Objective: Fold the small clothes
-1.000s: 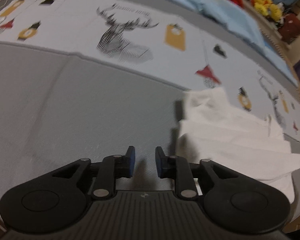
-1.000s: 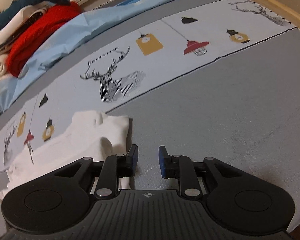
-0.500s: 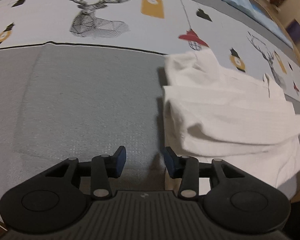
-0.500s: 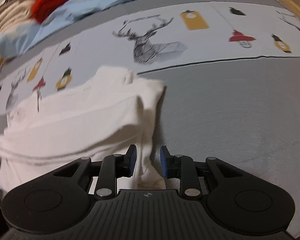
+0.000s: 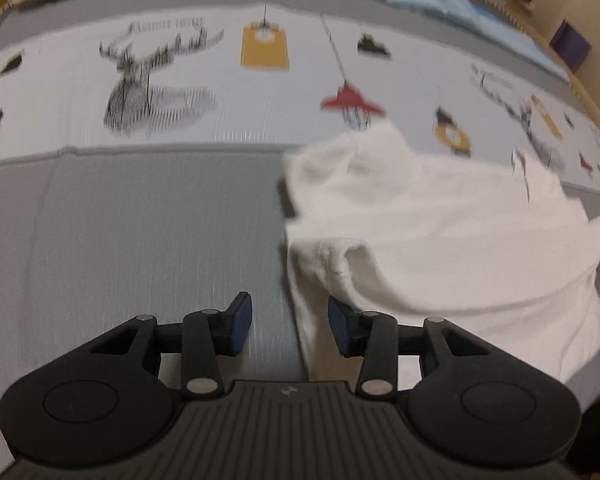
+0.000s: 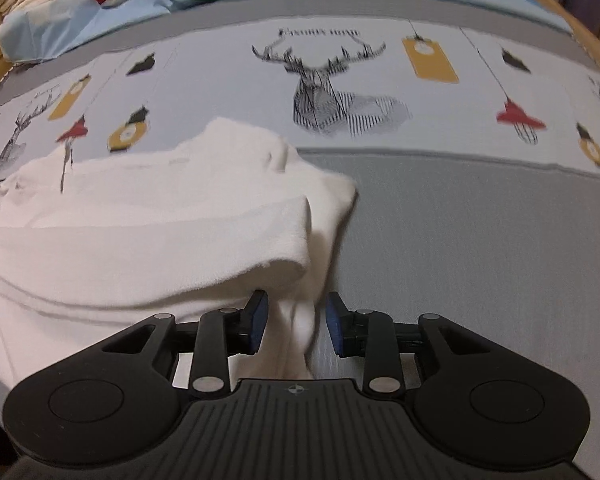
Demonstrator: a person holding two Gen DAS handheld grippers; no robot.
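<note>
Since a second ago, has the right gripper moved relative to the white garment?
Yes. The right gripper has moved onto the white garment, whose edge now lies between its opening jaws.

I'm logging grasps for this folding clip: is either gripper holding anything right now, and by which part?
Nothing is held. The left gripper stands open beside the white cotton garment; the right gripper is opening, the garment's edge loose between its pads.

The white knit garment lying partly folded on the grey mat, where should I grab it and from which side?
Grip the white knit garment at its near corners, one gripper at each end, coming down from above. In both wrist views a single flat edge lies near the grey mat, below the rolled fold, thin enough to pinch. The right gripper is opening astride that edge; the left gripper is open over the opposite corner.
</note>
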